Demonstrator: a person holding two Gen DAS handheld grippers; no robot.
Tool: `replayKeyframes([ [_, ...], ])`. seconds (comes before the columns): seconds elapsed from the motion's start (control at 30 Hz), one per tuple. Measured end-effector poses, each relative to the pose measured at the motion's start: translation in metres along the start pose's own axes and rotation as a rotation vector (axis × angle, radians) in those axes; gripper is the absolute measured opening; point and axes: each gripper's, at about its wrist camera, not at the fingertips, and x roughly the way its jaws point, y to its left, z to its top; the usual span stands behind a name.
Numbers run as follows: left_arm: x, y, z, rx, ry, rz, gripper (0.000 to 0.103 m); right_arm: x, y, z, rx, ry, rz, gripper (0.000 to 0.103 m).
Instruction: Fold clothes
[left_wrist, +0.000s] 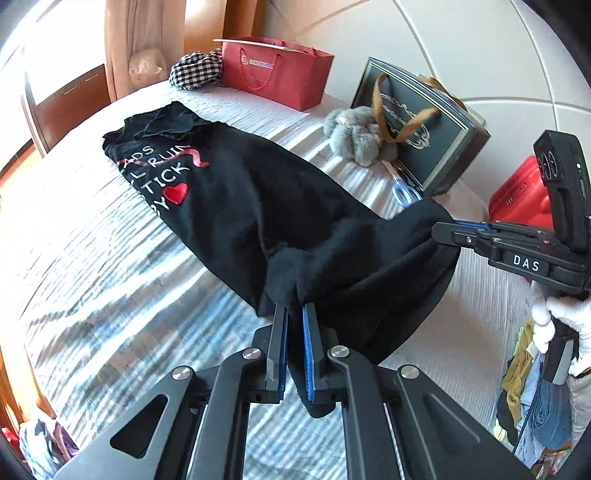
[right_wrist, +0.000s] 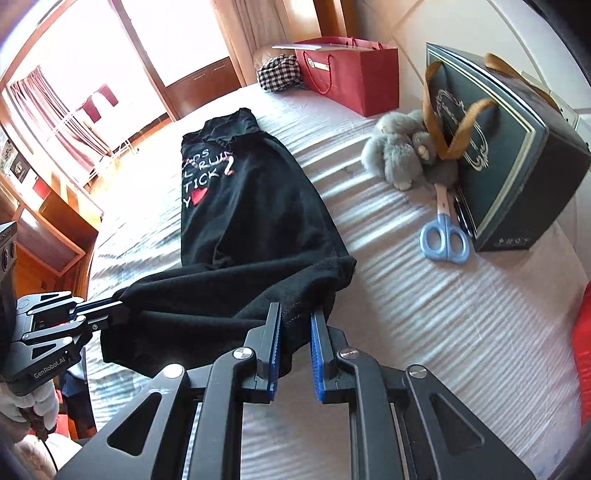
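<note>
While clamped in both grippers, black shirt (left_wrist: 258, 206) hem lifted off bed (left_wrist: 110, 295)
Left gripper (left_wrist: 294, 314) and right gripper (right_wrist: 297, 317) each pinching cloth

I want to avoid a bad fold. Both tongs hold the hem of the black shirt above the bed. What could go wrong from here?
1. The left tongs pinch a bunched wad of the shirt, so the hem may fold unevenly.
2. The right tongs grip only the hem edge; it could slip out.
3. The scissors and plush toy lie close beside the shirt; swinging cloth might catch them.
</note>
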Motion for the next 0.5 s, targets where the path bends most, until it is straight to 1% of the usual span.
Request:
replayKeyframes([
  [0.13,0.007,0.051,0.036,-0.034,-0.017,0.006,0.006,0.020,0.030,0.051,-0.024,-0.049,-0.007,0.014],
  [0.23,0.021,0.096,0.065,-0.055,-0.017,0.000,0.006,0.044,0.053,0.101,-0.042,-0.084,0.000,0.014],
  [0.3,0.032,0.129,0.090,-0.060,-0.022,-0.016,0.006,0.067,0.068,0.141,-0.051,-0.099,-0.001,0.014],
  [0.4,0.054,0.187,0.135,-0.073,-0.016,-0.032,0.006,0.110,0.089,0.204,-0.059,-0.102,0.006,0.014],
  [0.5,0.075,0.243,0.178,-0.072,-0.014,-0.013,0.006,0.161,0.109,0.265,-0.065,-0.081,0.018,0.014],
])
